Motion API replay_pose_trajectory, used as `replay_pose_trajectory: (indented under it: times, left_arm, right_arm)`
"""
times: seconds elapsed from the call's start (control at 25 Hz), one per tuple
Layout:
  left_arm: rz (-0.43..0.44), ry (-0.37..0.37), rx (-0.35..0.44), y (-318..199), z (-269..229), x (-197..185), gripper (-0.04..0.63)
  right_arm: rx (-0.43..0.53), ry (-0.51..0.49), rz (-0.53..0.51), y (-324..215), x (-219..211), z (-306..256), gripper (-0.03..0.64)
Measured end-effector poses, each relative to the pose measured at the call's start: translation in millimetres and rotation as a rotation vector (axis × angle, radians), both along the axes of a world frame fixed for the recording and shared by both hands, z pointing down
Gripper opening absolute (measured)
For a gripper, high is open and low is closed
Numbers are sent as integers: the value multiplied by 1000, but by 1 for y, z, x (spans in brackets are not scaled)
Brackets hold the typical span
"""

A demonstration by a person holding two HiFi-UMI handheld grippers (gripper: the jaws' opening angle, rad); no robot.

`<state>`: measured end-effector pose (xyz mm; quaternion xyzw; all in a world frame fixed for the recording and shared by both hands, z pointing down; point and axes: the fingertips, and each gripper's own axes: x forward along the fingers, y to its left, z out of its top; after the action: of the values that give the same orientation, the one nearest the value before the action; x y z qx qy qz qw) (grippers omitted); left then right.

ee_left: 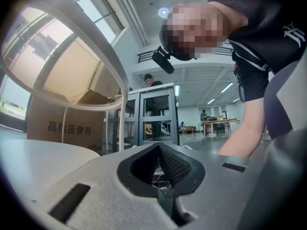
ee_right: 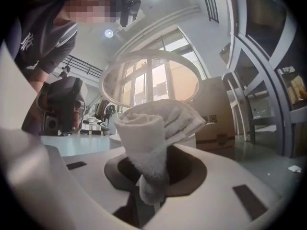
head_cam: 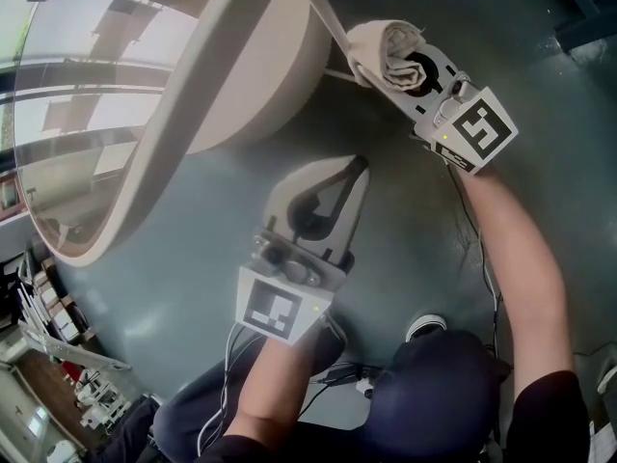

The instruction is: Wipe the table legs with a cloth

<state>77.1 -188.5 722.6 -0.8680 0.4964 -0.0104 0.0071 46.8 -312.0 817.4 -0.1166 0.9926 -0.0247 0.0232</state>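
rolled white cloth point(head_cam: 386, 46), pinched in right gripper point(head_cam: 400, 66), touches slim white table leg point(head_cam: 323, 17); left gripper point(head_cam: 353, 177) closed, empty; wiping apparently far from complete.

- Setting: a large open workshop or lab hall, not a home.
- Smooth grey poured floor point(head_cam: 183, 287) below the left tongs point(head_cam: 359, 167).
- Beyond the left tongs: grey metal frame racks point(ee_left: 156, 114), a printed cardboard box point(ee_left: 64, 126), distant work desks point(ee_left: 218, 123) with people, and ceiling strip lights point(ee_left: 229, 86).
- Beyond the right tongs point(ee_right: 146, 176): tall windows point(ee_right: 144, 87) and a railing point(ee_right: 84, 65) high up.
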Motion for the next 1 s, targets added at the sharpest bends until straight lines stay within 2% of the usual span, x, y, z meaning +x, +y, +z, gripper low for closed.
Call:
replay_pose_trajectory:
  times: [0.28, 0.52, 0.6, 0.84, 0.92, 1.0]
  left_arm:
    - [-12, 6, -32, 9, 17, -5, 6]
    - [-21, 7, -33, 20, 30, -11, 6]
    - [-20, 12, -40, 21, 31, -12, 6]
    - [-17, -5, -19, 12, 22, 1, 6]
    - [-43, 14, -13, 10, 21, -6, 6]
    - [-67, 38, -6, 11, 17, -16, 6]
  right_arm:
    - [-70, 141, -5, 1, 1, 70, 93]
    - [-85, 257, -19, 4, -8, 110, 120]
    - [-86, 329, -17, 4, -10, 123, 118]
    - [-91, 627, -57, -4, 8, 153, 110]
    - [-104, 638, -56, -6, 14, 136, 99]
    - [-83, 539, -39, -2, 14, 93, 94]
